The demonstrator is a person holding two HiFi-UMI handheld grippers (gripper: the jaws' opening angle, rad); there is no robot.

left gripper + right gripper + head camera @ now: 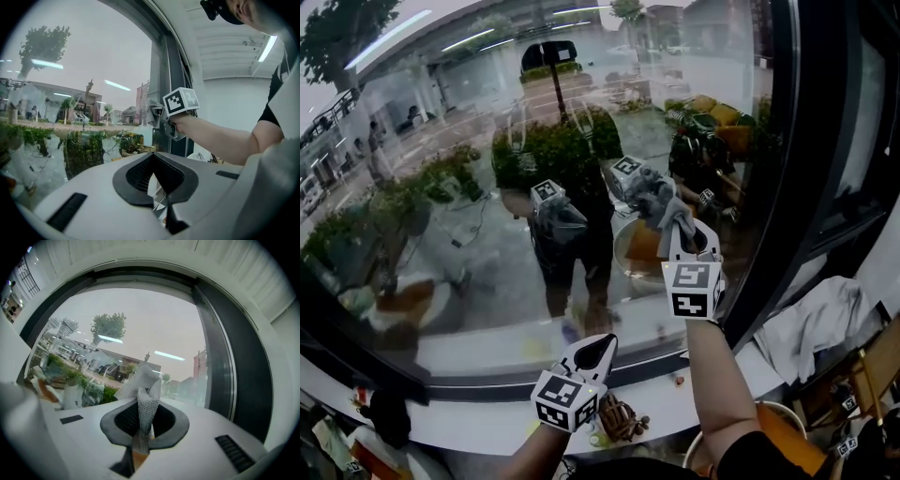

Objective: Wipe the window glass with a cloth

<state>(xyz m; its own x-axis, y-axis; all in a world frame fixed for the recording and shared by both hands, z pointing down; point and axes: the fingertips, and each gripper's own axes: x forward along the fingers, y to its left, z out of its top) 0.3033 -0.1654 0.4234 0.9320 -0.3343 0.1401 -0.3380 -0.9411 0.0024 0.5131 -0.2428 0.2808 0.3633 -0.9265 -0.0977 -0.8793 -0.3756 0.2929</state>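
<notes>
Gripping cloth in clenched jaws of right gripper, high at glass to wipe; holding left gripper low, jaws closed and empty, clear of the stroke.

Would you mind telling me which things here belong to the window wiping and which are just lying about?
In use: window glass, cloth, right gripper with jaws shut on the cloth.

Lying about: white fabric heap, brown object on the sill, left gripper, low, jaws shut on nothing.
</notes>
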